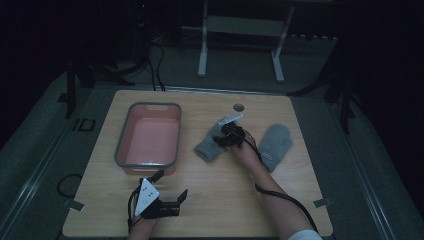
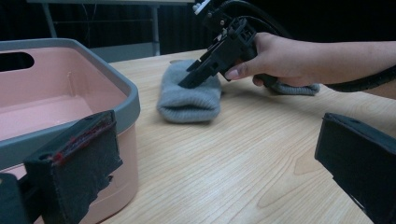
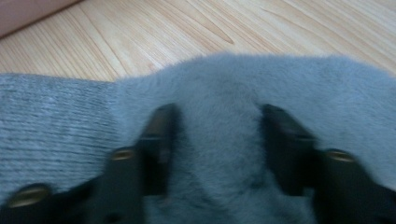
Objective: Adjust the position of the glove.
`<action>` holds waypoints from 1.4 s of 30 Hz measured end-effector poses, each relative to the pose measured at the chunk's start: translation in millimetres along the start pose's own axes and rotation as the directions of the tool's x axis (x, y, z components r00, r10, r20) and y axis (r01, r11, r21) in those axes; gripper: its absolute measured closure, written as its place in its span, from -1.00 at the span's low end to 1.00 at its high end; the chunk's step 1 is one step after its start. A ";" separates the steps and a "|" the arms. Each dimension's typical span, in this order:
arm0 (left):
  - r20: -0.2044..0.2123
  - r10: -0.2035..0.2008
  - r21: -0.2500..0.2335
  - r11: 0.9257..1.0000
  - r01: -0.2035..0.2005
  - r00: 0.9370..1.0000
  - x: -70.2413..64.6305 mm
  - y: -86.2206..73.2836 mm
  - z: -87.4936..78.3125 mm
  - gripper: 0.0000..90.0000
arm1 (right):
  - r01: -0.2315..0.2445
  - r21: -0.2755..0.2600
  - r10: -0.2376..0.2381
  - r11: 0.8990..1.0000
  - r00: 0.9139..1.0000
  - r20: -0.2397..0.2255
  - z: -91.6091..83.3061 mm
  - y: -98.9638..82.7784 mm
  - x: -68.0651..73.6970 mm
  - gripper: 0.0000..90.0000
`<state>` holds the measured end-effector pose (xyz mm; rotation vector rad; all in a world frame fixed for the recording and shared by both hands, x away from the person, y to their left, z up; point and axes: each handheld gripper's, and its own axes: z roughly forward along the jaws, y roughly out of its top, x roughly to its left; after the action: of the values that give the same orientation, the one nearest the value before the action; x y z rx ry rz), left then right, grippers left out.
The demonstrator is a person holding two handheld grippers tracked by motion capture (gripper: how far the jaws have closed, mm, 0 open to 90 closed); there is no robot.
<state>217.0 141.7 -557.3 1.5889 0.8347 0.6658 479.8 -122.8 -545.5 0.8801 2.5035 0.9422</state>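
Dark room round a pale wood desk (image 1: 210,200), white frame legs on the floor behind it. Item 1: pink tub w/ grey rim (image 1: 148,134), far-left part of desk, nothing in it that I can see; in left gripper view its wall sits just beside my left claw's near pad. Item 2: grey mitten (image 1: 210,145), mid desk, lying flat, ribbed cuff end toward the tub. Item 3: second grey mitten (image 1: 275,145), right of the first, apart from it, lying flat w/ a small label near its cuff. Item 4: my right claw (image 1: 223,136), hand behind it, tips pressed down into the first mitten; in right gripper view both pads are sunk in the fleece w/ a raised fold of fabric between them, so I count it as clamped on that mitten, jaws part closed, not fully together. Item 5: my left claw (image 1: 170,187), near-left of desk, just in front of the tub, jaws wide apart, nothing between them, well apart from both mittens. Cables trail back from each claw along my forearms.
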 end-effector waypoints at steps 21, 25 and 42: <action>-0.002 0.000 0.002 1.000 0.000 1.000 0.6 -0.2 1.2 -0.99 | 0.176 -0.086 -0.191 0.981 0.956 -0.223 -68.5 -5.1 5.5 0.82; -0.003 -0.004 0.003 1.000 0.004 1.000 0.3 -0.6 1.8 -0.99 | 0.241 -0.107 -0.263 0.965 0.915 -0.306 -82.6 -11.5 15.7 0.81; 0.000 -0.009 0.002 1.000 0.009 1.000 0.5 -0.8 2.1 -0.99 | 0.413 0.061 -0.346 0.909 0.827 -0.443 -61.2 -31.3 30.0 0.40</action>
<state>218.9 140.9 -558.5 1.5865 0.8417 0.6587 413.6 -151.1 -524.6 0.1878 2.9963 0.8801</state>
